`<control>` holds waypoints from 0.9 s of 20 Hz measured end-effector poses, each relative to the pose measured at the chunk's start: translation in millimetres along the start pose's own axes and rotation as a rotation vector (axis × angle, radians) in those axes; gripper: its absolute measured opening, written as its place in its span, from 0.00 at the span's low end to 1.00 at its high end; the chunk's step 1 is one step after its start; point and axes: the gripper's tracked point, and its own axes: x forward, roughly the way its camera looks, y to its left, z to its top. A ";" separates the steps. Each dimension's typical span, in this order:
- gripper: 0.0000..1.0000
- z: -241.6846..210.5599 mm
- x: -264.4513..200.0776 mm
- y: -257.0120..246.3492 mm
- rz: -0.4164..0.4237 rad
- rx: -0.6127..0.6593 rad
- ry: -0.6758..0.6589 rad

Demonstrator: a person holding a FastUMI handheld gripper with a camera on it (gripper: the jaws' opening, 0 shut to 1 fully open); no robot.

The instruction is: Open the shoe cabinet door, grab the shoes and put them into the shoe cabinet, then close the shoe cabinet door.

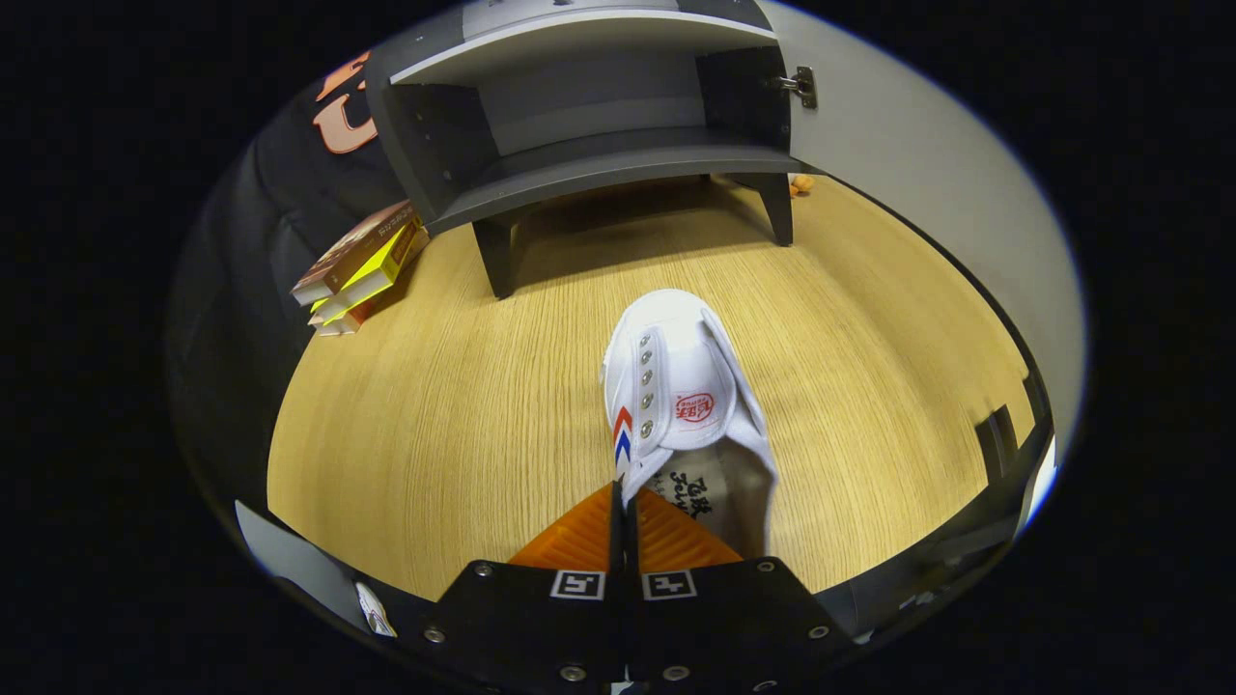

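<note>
A white canvas shoe (681, 386) with a red logo on its tongue and red and blue chevrons on its side hangs just ahead of my fingers, toe pointing away, lifted above the wooden table (463, 425). My gripper (623, 492) is shut on the shoe's side wall near the opening, one finger inside and one outside. Beyond the shoe stands the grey shoe cabinet (599, 145) on short legs. Its door (908, 145) is swung open to the right, and the lower shelf inside looks bare.
A stack of books (362, 265) lies left of the cabinet, against the black cloth wall. A small orange thing (800, 183) sits on the table behind the cabinet's right leg. Bare tabletop lies between the shoe and the cabinet.
</note>
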 end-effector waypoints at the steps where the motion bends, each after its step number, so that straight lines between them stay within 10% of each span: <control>1: 0.00 1.2 -2.1 -0.5 -0.010 -0.003 -0.007; 18: 0.00 99.8 -89.3 28.8 0.003 -0.018 -0.277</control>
